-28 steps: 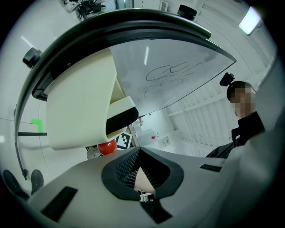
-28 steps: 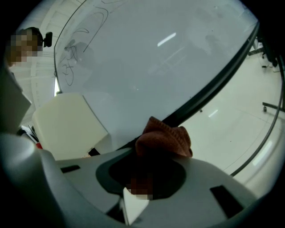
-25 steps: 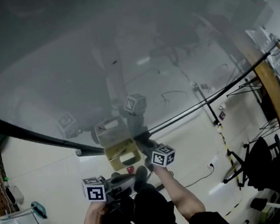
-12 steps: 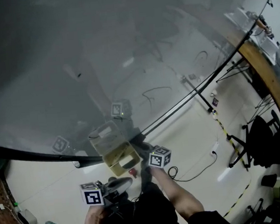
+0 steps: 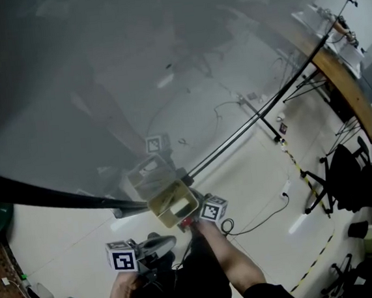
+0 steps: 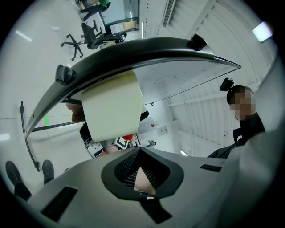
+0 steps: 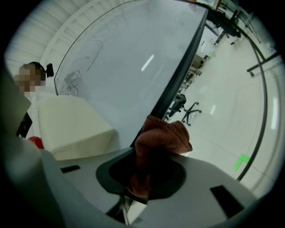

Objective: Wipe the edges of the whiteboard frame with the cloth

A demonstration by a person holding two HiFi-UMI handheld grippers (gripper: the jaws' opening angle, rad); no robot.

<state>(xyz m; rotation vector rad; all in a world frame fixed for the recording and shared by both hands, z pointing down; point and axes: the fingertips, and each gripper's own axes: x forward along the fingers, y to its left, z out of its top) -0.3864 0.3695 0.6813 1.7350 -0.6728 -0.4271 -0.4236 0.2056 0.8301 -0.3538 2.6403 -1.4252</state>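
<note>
Right gripper (image 7: 151, 165) is clamped on the brown cloth (image 7: 163, 135). The cloth bunches out of the jaws and presses against the dark whiteboard frame (image 7: 179, 75), centre of the right gripper view. A cream box (image 7: 71, 127) sits on the frame just left of the cloth. Left gripper (image 6: 139, 153): jaws together, nothing between them. It's low in the head view, apart from the frame.

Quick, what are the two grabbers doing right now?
Left gripper: closed, holding nothing.
Right gripper: closed on the reddish-brown cloth.
</note>
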